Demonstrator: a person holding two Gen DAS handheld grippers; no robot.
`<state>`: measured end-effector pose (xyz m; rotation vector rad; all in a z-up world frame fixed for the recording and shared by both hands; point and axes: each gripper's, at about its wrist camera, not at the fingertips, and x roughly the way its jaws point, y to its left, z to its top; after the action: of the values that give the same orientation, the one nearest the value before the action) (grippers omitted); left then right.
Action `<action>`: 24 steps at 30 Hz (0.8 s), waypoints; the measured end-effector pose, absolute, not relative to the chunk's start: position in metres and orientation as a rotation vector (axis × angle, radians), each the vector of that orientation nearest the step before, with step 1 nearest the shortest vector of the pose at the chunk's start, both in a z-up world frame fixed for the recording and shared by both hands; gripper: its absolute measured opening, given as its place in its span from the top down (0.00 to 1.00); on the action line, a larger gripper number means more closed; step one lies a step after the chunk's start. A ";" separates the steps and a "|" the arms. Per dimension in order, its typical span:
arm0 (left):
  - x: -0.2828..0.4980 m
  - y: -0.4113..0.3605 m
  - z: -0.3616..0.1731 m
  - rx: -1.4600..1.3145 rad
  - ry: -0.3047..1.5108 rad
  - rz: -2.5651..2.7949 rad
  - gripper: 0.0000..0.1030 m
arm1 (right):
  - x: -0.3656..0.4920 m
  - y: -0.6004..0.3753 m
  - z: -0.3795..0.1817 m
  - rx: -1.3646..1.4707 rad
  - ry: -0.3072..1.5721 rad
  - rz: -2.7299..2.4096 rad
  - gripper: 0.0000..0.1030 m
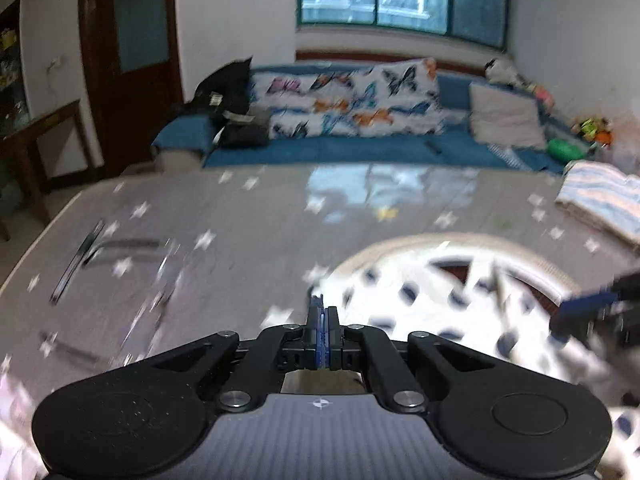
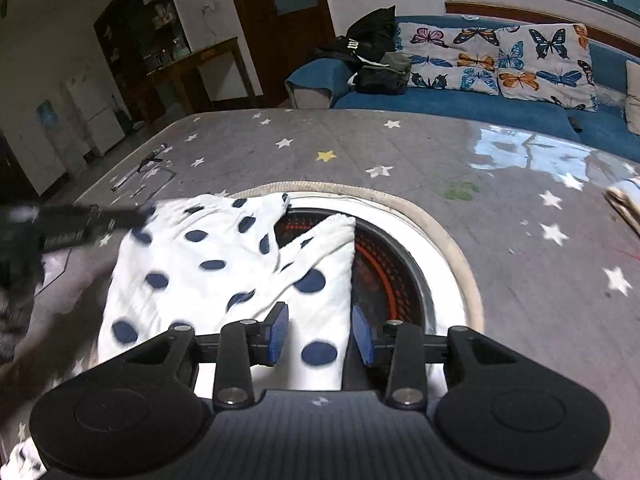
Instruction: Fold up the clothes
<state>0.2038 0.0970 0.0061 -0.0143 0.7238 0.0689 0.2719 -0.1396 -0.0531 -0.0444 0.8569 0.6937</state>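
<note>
A white garment with dark blue dots (image 2: 224, 272) lies crumpled on the grey star-patterned table (image 2: 400, 152), partly over a round heater set in the tabletop (image 2: 384, 264). My right gripper (image 2: 320, 336) is open, its blue pads on either side of a fold of the garment at its near edge. My left gripper (image 1: 322, 312) is shut with nothing visible between its pads; the garment (image 1: 432, 304) lies blurred to its right. The left gripper also shows in the right wrist view (image 2: 132, 216) at the garment's far left corner, blurred. The right gripper shows at the right edge of the left wrist view (image 1: 576, 312).
A folded striped cloth (image 1: 604, 196) lies at the table's right side. Pens and a clear sheet (image 2: 140, 172) lie at the far left of the table. A blue sofa (image 2: 480, 104) with butterfly cushions and dark clothes stands behind the table.
</note>
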 end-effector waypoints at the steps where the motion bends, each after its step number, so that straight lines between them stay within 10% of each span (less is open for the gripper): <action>1: 0.202 0.098 0.003 -0.016 0.734 0.072 0.99 | 0.276 -0.137 -0.055 -0.035 0.859 0.694 0.64; 8: 0.207 0.099 -0.007 -0.019 0.756 0.075 0.99 | 0.295 -0.127 -0.068 0.014 0.875 0.712 0.66; 13: 0.209 0.098 -0.014 -0.013 0.771 0.076 0.99 | 0.293 -0.136 -0.065 0.058 0.844 0.696 0.96; 24: 0.209 0.100 -0.017 -0.031 0.765 0.072 0.98 | 0.264 -0.192 0.004 0.067 0.598 0.429 0.98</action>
<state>0.2090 0.1001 -0.0175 -0.0308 0.7645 0.0723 0.2638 -0.1920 0.0042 0.0673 0.5979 0.4290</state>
